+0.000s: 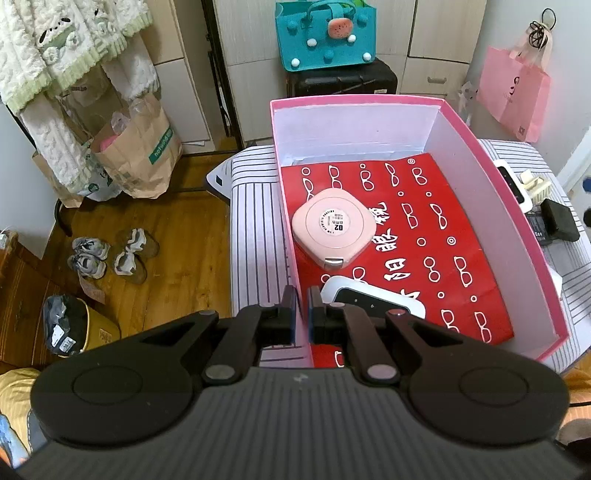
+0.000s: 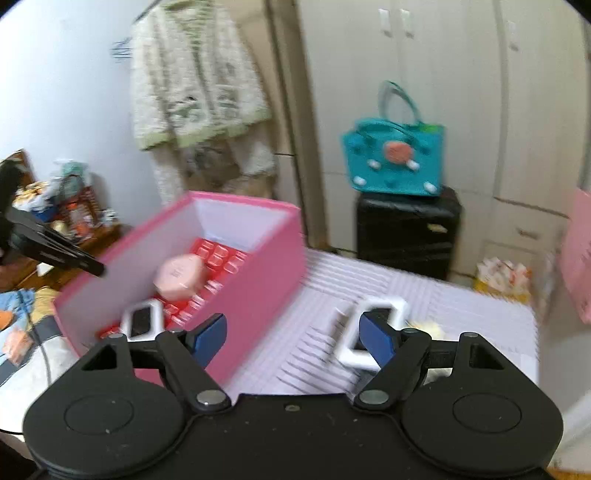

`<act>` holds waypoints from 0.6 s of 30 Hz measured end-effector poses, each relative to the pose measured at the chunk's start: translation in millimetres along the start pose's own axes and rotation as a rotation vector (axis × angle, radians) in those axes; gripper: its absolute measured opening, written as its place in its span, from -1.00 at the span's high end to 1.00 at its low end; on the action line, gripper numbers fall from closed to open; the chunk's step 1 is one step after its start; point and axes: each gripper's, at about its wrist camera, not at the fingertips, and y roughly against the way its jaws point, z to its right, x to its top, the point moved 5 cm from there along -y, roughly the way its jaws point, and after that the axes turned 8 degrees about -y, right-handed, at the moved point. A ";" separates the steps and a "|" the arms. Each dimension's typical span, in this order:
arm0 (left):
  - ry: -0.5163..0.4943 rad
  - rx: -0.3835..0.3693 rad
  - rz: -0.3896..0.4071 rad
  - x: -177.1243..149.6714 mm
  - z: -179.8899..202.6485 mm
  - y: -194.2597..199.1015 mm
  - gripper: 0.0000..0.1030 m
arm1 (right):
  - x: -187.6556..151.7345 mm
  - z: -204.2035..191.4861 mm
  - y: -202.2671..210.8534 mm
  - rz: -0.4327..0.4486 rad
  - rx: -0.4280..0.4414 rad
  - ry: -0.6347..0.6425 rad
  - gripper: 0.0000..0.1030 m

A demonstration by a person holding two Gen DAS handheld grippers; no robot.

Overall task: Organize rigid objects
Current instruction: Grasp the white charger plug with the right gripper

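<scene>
- The pink box fills the centre of the left wrist view. Inside it, on a red sheet printed with white glasses, lie a pink square case and, below it, a white device with a dark screen.
- The left gripper has its jaws almost together, astride the box's left wall at lower centre; whether they pinch it, I cannot tell.
- The right gripper has its jaws wide apart, holding nothing.
- On the striped desk, right of centre, lies a second white device, partly behind the right finger.
- The label on the pink case reads "02".
- A teal bag stands on a black suitcase at upper centre.
</scene>
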 end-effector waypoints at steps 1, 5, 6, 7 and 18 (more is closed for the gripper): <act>0.007 -0.002 0.002 -1.5 -0.3 -0.5 0.90 | -7.2 4.9 -2.9 -0.008 -0.015 -0.011 -0.61; 0.036 -0.015 0.012 -7.7 -2.6 -1.1 0.90 | -38.2 20.2 -8.0 -0.069 -0.028 -0.049 -0.61; 0.043 -0.017 0.012 -9.4 -2.8 -1.3 0.90 | -45.9 20.7 -10.1 -0.085 -0.017 -0.049 -0.61; 0.047 -0.017 0.016 -10.7 -2.8 -1.3 0.90 | -52.4 19.5 -12.2 -0.099 -0.009 -0.048 -0.60; 0.018 0.016 0.026 -14.6 6.8 3.0 0.91 | -95.9 6.4 -39.6 -0.284 -0.031 0.066 -0.06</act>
